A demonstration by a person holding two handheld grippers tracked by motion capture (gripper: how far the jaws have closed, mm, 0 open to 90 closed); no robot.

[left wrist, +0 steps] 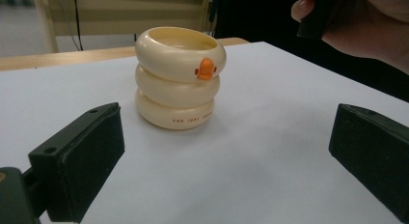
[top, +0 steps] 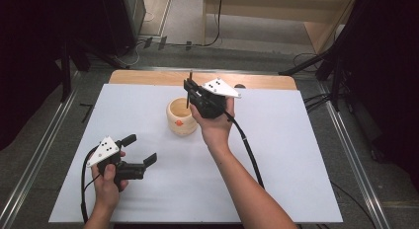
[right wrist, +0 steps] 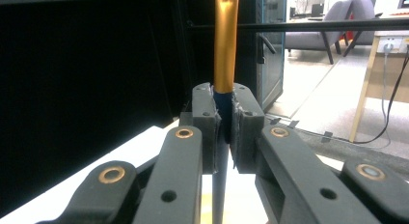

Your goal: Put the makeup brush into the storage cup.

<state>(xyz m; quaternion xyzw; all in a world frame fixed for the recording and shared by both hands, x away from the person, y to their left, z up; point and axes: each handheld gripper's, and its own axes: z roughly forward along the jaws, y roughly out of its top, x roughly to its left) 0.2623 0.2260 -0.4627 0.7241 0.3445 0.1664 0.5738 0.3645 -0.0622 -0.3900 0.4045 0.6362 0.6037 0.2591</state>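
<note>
Pen point(top: 189, 88) stands upright in your right gripper point(top: 189, 91), high view: jaws clamped on it, held just above the cup's point(top: 181, 116) far rim. Long axis runs vertical, tip down toward the cup mouth, so the coming move looks like a straight drop in. Whether the tip is already inside the rim you can't tell from here; your hand point(top: 215, 121) covers the cup's right side. Your left gripper point(top: 140, 149) rests low on the white table point(top: 276, 155), well apart from the cup, jaws spread and empty. Right hand is clearly the nearer one.

Left gripper view: cup point(left wrist: 179, 77), three stacked cream rings with an orange beak, sits ahead between your wide-open pads point(left wrist: 91, 156), nothing touching it. Your right hand point(left wrist: 366, 26) cuts in at the top corner; pen hidden there.

Right gripper view: pads point(right wrist: 205, 122) squeezed tight on the pen point(right wrist: 225, 40), gold upper barrel rising, dark lower part dropping between the linkages. Cup below is hidden, just a pale blur.
</note>
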